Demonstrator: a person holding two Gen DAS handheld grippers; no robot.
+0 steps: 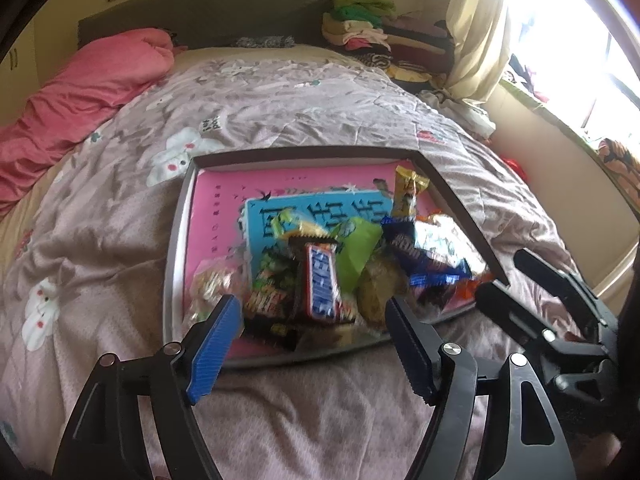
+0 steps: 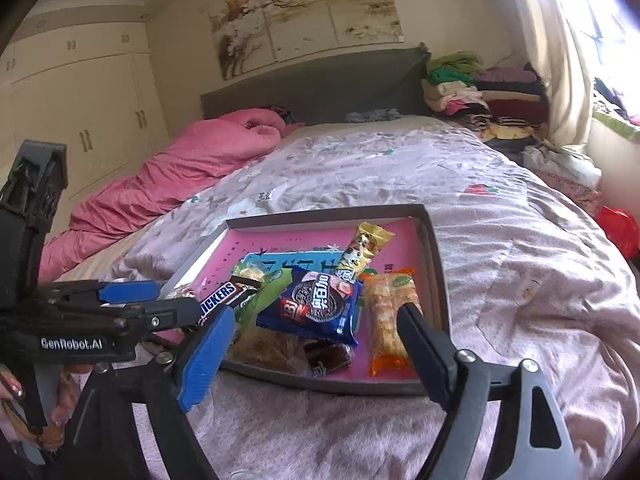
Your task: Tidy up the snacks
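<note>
A shallow grey-rimmed tray with a pink floor lies on the bed. Snacks are heaped at its near end: a Snickers bar, a green packet, a blue Oreo packet, an orange wafer packet and a yellow-ended bar. My left gripper stands open over the near edge of the heap, its blue pads either side of the Snickers bar without pressing it. My right gripper is open too, just in front of the Oreo packet and holding nothing. Each gripper shows in the other's view: right gripper, left gripper.
The tray rests on a pale floral quilt. A pink duvet lies bunched along the left. Folded clothes are stacked by the grey headboard. A curtain and bright window stand at the right. A hand shows at lower left.
</note>
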